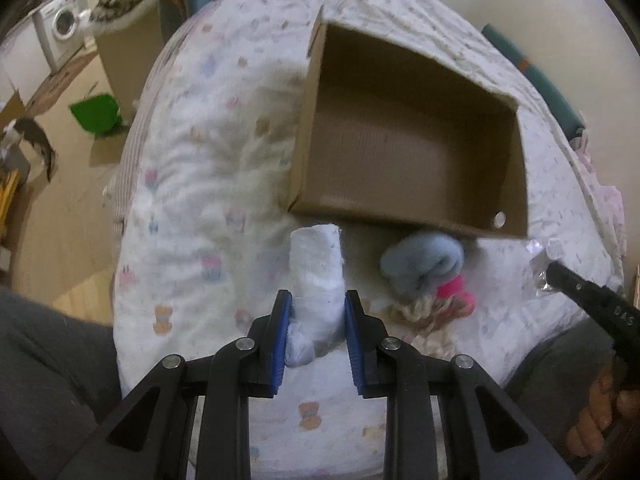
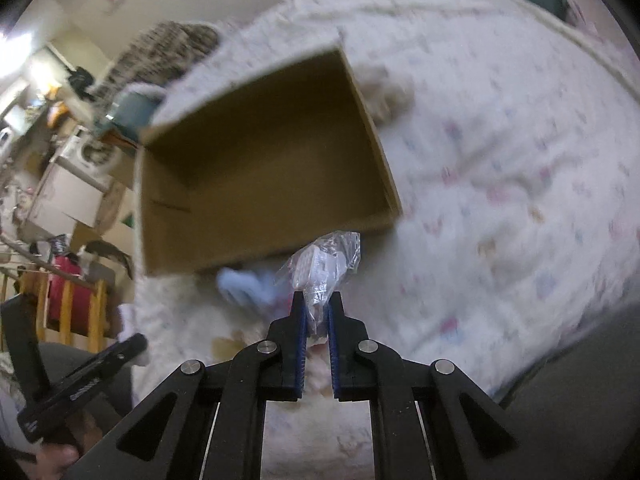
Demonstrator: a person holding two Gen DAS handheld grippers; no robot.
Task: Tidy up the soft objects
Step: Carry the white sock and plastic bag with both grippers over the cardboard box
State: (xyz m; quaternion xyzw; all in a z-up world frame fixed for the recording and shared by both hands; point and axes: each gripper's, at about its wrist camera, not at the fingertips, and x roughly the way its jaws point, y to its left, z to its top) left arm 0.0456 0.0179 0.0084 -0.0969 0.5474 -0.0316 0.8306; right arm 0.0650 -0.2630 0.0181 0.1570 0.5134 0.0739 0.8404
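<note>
Between my left fingers (image 1: 316,300) sits a rolled white cloth (image 1: 317,276), pinched near its lower end so it stands clear of the bed (image 1: 192,184) and can go over the near wall of the cardboard box (image 1: 404,136), which lies open and empty just beyond. On the right, my other fingers (image 2: 317,307) are clamped together on a crinkly clear plastic bag (image 2: 324,264), held for the same drop. A light-blue roll (image 1: 422,266) and pink piece (image 1: 454,288) wait against the box's near side.
</note>
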